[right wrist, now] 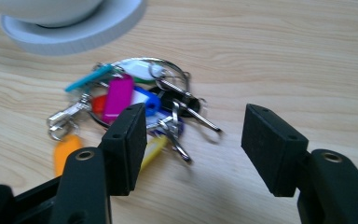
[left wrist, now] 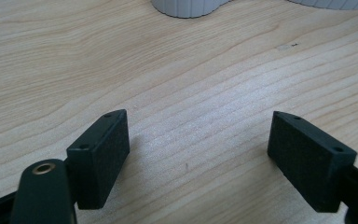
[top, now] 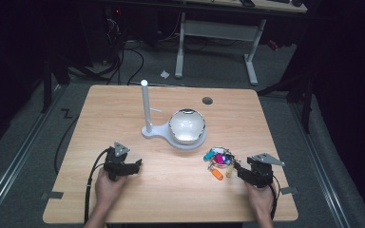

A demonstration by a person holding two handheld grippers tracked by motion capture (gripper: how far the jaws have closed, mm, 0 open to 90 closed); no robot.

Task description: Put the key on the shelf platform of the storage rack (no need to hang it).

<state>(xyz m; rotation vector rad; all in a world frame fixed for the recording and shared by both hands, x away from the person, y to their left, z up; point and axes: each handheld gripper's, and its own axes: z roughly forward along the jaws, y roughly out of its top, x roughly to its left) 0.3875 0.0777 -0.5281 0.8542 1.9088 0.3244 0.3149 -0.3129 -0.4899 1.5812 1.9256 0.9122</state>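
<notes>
Along the table's [top: 123, 102] near edge I hold both grippers over bare wood. My left gripper [top: 135, 166] gapes wide, empty. My right gripper [top: 235, 167] is also wide, empty, its jaws just beside the key bunch [top: 218, 160] near the white stand [top: 180, 137].

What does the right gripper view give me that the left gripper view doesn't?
Right gripper view: the bunch of keys with coloured tags lies just ahead of the open right gripper, nearer its left jaw. Left gripper view: bare wood between the open left gripper jaws. Both: the wooden table and an edge of the white stand base at top.
</notes>
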